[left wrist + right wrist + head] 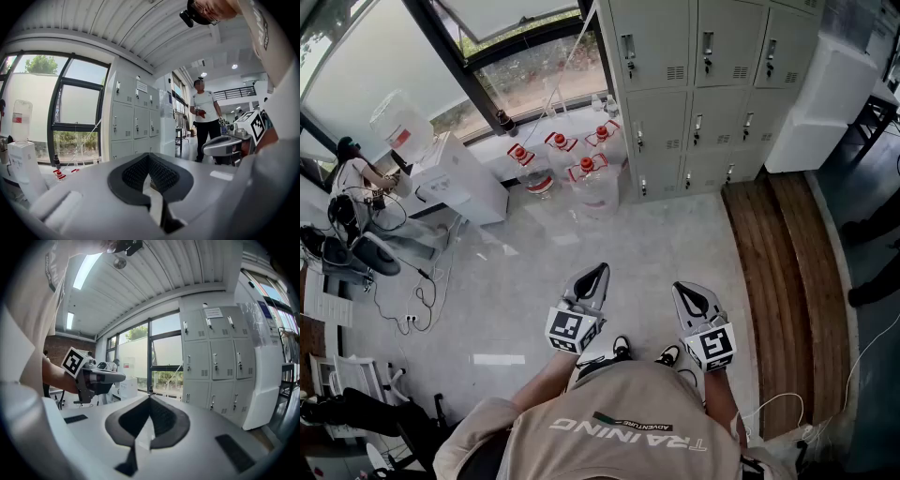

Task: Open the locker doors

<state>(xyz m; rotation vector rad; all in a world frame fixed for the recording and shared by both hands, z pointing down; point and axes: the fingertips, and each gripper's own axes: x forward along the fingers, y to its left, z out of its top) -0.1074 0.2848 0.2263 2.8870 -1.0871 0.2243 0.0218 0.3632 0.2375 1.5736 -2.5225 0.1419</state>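
Across the far edge of the pale floor (pixel 675 244), a bank of grey lockers (pixel 703 84), every door in sight closed, handles untouched. Along the floor's right edge, a wooden strip (pixel 778 281) running up to the foot of the lockers. Just right of the lockers, a white block-shaped unit (pixel 825 103). Left of the lockers, below the window, clear water jugs (pixel 581 173) with red caps, clustered on the floor. Nearest, well apart from the lockers, left gripper (pixel 596 272) and right gripper (pixel 684 289) side by side, pointing toward them; jaws of each pressed together, nothing between.
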